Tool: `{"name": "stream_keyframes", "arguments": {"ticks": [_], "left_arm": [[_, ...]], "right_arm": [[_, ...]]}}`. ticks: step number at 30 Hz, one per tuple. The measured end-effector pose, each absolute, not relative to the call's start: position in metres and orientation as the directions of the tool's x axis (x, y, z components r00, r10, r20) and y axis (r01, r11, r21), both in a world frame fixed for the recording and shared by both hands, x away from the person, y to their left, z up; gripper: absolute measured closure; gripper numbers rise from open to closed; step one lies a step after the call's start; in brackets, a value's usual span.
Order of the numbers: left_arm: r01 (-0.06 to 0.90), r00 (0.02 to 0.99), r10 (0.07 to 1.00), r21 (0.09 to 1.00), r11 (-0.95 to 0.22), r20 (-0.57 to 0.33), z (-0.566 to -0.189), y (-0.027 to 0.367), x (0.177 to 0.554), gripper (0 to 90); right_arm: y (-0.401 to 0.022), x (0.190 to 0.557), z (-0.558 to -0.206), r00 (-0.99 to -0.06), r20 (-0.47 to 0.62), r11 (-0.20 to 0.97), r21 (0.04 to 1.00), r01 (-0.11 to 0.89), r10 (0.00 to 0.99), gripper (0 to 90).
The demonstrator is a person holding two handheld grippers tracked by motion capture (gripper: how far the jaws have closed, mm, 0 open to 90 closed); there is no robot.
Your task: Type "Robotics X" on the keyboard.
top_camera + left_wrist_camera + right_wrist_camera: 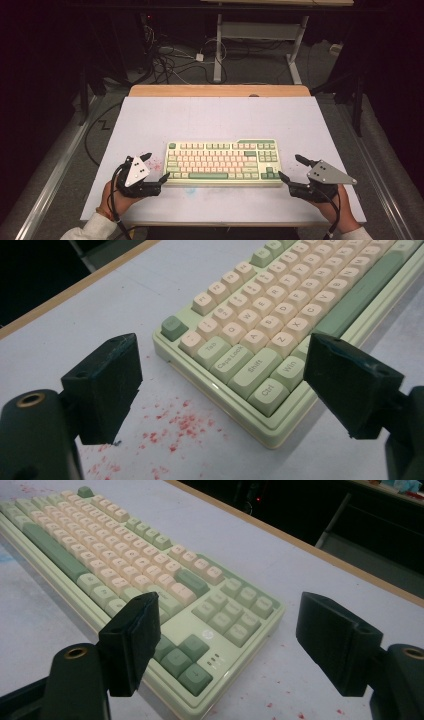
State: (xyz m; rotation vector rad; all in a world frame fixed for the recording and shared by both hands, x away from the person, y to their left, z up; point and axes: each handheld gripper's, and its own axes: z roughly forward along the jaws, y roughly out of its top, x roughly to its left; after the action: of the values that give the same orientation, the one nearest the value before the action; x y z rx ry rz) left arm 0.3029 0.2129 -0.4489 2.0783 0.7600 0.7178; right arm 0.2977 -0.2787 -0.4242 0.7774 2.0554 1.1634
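Both grippers, left gripper [152, 169] and right gripper [291, 168], are black with blocky matte fingers [102, 385], brass-ringed screw holes, grey three-cornered plates dotted with dark screws, and trailing black cables. The person wears white sleeves [92, 229].

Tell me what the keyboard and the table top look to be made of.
Keyboard: likely moulded plastic, its pale green case faintly glossy, keycaps matte with printed legends. Table top: a smooth matte light-grey sheet, possibly laminate or painted board, flecked red, over a wood-coloured edge.
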Motion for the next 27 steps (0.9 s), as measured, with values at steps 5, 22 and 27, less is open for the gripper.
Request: {"name": "stream_keyframes", "arguments": {"ticks": [5,22,27], "left_arm": [[0.266,0.667,0.709,0.817,-0.512,0.227,-0.448,0.208,0.305,15.2],[0.237,0.699,0.673,0.809,-0.537,0.242,-0.442,0.190,0.311,15.3],[0.231,0.706,0.665,0.808,-0.542,0.244,-0.442,0.186,0.312,15.3]], "right_arm": [[-0.273,0.300,-0.425,-0.629,-0.240,0.439,0.880,0.181,0.739,26.6],[-0.251,0.308,-0.424,-0.650,-0.249,0.459,0.871,0.173,0.718,27.2],[-0.247,0.310,-0.424,-0.656,-0.251,0.463,0.870,0.170,0.712,27.2]]}}
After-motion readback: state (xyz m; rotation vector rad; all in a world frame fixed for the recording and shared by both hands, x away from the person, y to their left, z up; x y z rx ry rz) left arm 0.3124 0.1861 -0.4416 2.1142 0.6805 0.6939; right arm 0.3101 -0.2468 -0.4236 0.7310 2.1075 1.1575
